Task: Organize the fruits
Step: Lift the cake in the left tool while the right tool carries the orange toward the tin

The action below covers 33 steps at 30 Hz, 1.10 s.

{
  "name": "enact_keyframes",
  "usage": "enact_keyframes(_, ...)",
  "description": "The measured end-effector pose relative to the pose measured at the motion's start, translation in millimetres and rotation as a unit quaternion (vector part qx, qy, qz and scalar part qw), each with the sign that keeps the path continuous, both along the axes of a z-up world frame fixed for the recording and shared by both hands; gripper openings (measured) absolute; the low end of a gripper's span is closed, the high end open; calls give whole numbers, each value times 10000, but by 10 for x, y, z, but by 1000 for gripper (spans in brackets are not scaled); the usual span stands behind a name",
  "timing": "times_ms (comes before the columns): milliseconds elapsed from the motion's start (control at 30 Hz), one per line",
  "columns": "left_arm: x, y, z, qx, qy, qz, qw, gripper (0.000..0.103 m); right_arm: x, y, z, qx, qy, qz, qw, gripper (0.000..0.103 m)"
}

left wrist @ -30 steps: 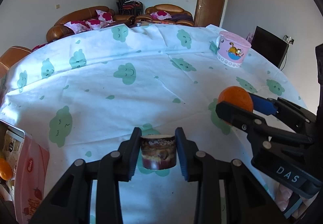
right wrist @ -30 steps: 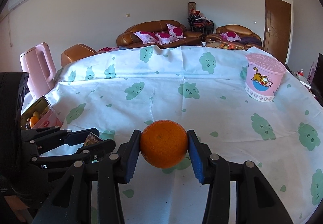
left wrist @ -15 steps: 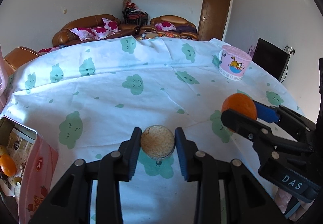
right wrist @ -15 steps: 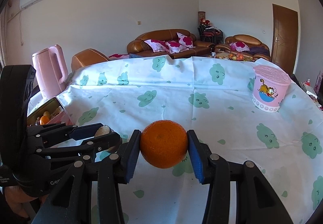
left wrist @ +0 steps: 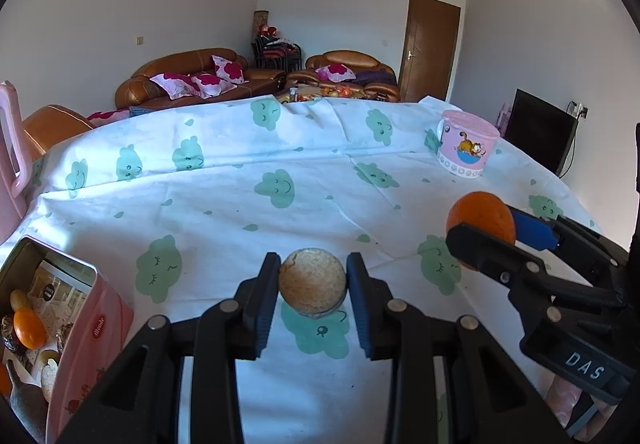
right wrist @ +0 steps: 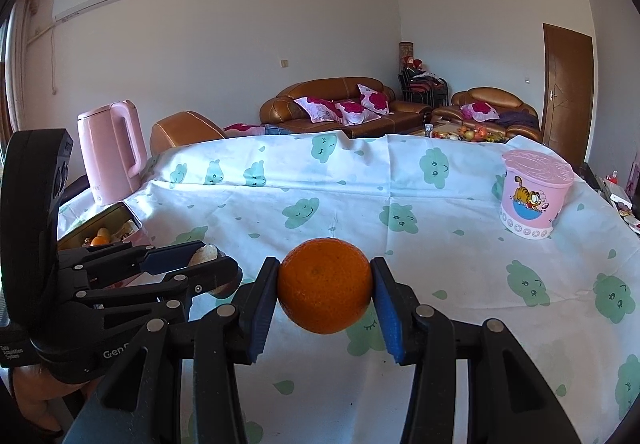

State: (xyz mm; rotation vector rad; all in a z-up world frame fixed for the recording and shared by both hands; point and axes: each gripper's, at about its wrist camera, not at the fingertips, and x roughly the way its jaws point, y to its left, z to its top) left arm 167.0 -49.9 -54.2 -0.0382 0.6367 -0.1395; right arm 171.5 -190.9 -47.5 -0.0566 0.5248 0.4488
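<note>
My left gripper (left wrist: 313, 286) is shut on a small round brown cake in a cup (left wrist: 312, 287), held above the cloud-print tablecloth. My right gripper (right wrist: 325, 290) is shut on an orange (right wrist: 325, 290), also held above the table. In the left wrist view the orange (left wrist: 482, 222) and the right gripper show at the right. In the right wrist view the left gripper (right wrist: 200, 264) with the cake (right wrist: 204, 254) shows at the left. A pink tin box (left wrist: 86, 340) at the lower left holds an orange (left wrist: 29, 328) and snacks.
A pink Garfield tub (right wrist: 534, 196) with a lid stands at the table's right. A pink kettle (right wrist: 110, 152) stands at the far left, beside the tin box (right wrist: 116, 218). Brown sofas lie beyond the table's far edge.
Both grippers have risen and tilted up, so more of the room shows. The cake in the left gripper has turned from side-on to top-on. The tin box has come further into view.
</note>
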Motion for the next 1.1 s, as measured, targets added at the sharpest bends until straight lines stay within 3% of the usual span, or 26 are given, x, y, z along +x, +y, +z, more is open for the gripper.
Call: enact_keyframes(1100, -232, 16, 135, 123, -699, 178, 9973, 36, -182, -16, 77, 120, -517, 157, 9985, 48)
